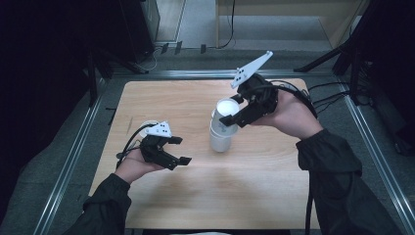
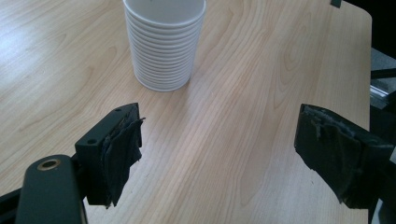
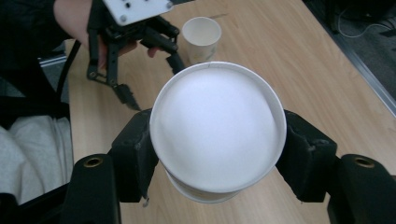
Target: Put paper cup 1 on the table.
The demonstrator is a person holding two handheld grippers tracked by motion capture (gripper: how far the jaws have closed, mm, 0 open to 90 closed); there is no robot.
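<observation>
The paper cup (image 3: 217,130) in the right gripper (image 3: 217,154) was white, smooth and matte, its round mouth edged by a thin rolled rim. The inside looked plain and bare. A second rim peeked out just beneath it, so whether one cup or two nested cups were held could not be told. The black jaws, faced with rough, worn padding, pressed on its opposite sides, partly closed around it. In the high view this cup (image 1: 227,108) sat tilted, directly above the cup stack (image 1: 220,138) and close over its top.

The cup stack stood upright on the wooden table (image 1: 274,196), about at the table's middle. In the left gripper view the cup stack (image 2: 163,46) showed a tapered white wall ringed by many tight, even ridges where the rims lay one upon another.

The table was pale wood with a fine, streaked grain and rounded corners.

The left gripper (image 1: 178,150) lay to the left of the cup stack, well apart from it, jaws spread wide with nothing between them. Its pads (image 2: 122,154) were black, frayed and torn at the edges.
</observation>
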